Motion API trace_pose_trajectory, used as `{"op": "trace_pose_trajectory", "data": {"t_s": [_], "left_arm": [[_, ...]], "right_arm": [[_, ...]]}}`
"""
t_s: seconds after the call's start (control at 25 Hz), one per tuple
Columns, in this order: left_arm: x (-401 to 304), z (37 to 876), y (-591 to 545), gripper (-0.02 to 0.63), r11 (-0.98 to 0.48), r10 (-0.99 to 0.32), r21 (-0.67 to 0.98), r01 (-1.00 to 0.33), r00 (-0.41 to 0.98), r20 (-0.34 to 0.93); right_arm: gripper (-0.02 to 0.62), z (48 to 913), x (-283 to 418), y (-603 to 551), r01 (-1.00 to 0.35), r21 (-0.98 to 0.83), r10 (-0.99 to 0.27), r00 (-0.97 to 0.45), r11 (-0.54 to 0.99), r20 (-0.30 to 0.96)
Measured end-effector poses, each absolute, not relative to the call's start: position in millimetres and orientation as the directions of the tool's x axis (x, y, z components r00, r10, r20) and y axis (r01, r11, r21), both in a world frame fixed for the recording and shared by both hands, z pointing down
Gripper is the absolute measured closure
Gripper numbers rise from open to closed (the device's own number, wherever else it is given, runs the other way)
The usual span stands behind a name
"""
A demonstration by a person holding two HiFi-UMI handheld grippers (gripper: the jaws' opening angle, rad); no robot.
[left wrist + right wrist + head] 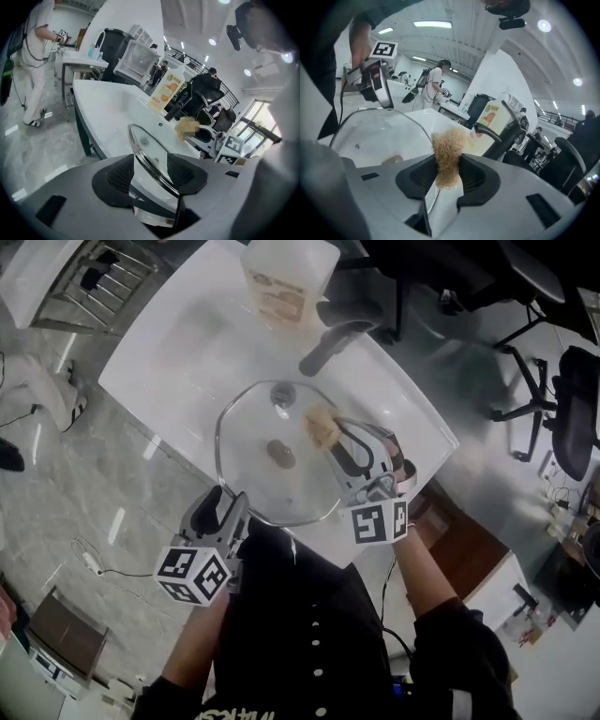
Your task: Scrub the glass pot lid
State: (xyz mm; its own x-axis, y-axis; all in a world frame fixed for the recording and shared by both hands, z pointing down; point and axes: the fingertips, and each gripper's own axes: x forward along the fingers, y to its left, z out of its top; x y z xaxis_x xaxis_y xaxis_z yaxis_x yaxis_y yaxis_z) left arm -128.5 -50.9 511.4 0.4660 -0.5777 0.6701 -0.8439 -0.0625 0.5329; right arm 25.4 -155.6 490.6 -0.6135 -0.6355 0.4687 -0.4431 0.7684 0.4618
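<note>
While the left gripper (225,507) has its jaws spread apart with the near-left rim of the glass lid (253,470) between them | lid: over the white table (169,362), between both grippers | right gripper (336,442): clamped on a tan scrubber (322,427) over the lid's right side, contact with the glass unclear

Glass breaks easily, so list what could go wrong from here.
The left hand-held gripper has its jaws apart around the glass pot lid's rim, pads not pressing; the lid may slide or tip once pushed.
The lid's near rim seems to reach the white counter's edge above a hard floor; a slip could drop it.
The right hand-held gripper pinches the scouring pad by one end; hard strokes might pull it free.
</note>
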Motion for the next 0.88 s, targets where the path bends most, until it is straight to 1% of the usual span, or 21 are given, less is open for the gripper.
{"op": "trace_pose_trajectory", "data": {"t_s": [0.12,0.36,0.48,0.68,0.88], "left_arm": [[-122,523,-49,0.365,-0.021,-0.558,0.58,-0.815,0.491,0.669],[-108,532,-50,0.371,0.015,-0.54,0.647,-0.762,0.539,0.647],[-107,534,-52,0.434,0.026,-0.549,0.658,-0.753,0.539,0.639],[-105,537,-52,0.437,0.027,-0.54,0.666,-0.745,0.55,0.637],[-104,538,-52,0.44,0.008,-0.531,0.649,-0.761,0.547,0.647]], "right_arm": [[0.446,518,15,-158,-0.336,0.522,-0.605,-0.603,0.784,0.52],[0.446,559,-5,-161,-0.107,0.624,-0.559,-0.576,0.774,0.596],[0.446,573,-16,-170,-0.015,0.67,-0.561,-0.562,0.742,0.608],[0.446,592,-32,-185,0.116,0.713,-0.56,-0.539,0.691,0.63],[0.448,609,-44,-189,0.186,0.719,-0.551,-0.526,0.67,0.648]]}}
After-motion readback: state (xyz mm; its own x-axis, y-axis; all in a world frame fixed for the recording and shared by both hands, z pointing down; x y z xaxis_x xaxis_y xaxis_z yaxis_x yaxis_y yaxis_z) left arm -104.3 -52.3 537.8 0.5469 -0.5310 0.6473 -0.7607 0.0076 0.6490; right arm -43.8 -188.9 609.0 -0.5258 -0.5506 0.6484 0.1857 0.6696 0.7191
